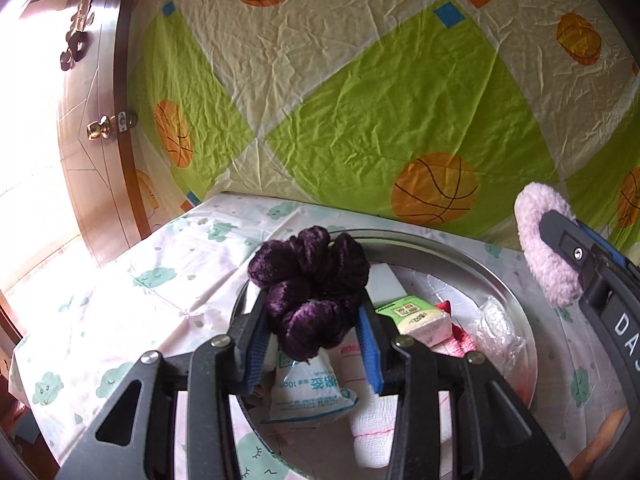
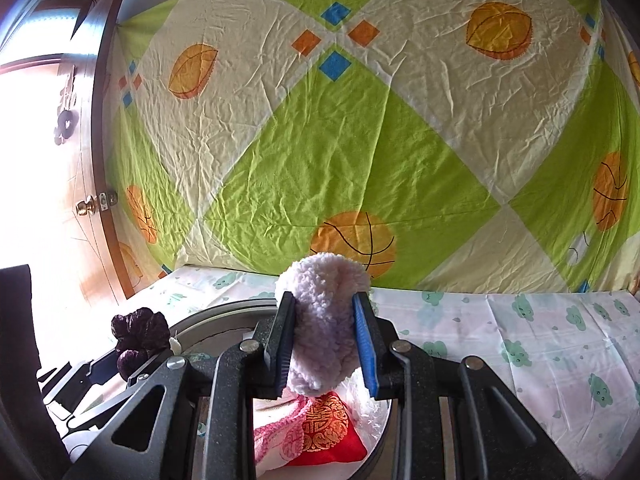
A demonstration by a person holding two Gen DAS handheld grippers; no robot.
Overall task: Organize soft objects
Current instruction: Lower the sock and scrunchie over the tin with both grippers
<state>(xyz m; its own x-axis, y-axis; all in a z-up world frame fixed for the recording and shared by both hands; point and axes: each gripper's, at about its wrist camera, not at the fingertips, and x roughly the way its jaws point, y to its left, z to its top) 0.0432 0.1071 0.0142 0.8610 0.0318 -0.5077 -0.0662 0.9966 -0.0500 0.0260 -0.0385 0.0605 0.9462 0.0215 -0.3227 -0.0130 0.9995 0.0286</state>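
My left gripper [image 1: 311,312] is shut on a dark purple velvet scrunchie [image 1: 308,284], held above the round metal tray [image 1: 500,264]. The same scrunchie [image 2: 138,334] shows at the lower left of the right wrist view. My right gripper [image 2: 326,330] is shut on a fluffy pale pink scrunchie [image 2: 324,320], also over the tray [image 2: 208,312]. That pink scrunchie [image 1: 544,244] appears at the right edge of the left wrist view, with the right gripper's body behind it. In the tray lie a white packet with green print [image 1: 312,392], a small green-labelled pack [image 1: 420,318], a white gauze roll [image 1: 370,432] and a red embroidered pouch [image 2: 328,432].
The tray sits on a table under a white cloth with teal clouds [image 2: 540,344]. A green and cream sheet with basketballs [image 2: 360,152] hangs behind. A wooden door with a brass knob [image 1: 100,130] stands at the left. A crinkled clear bag [image 1: 496,328] lies in the tray.
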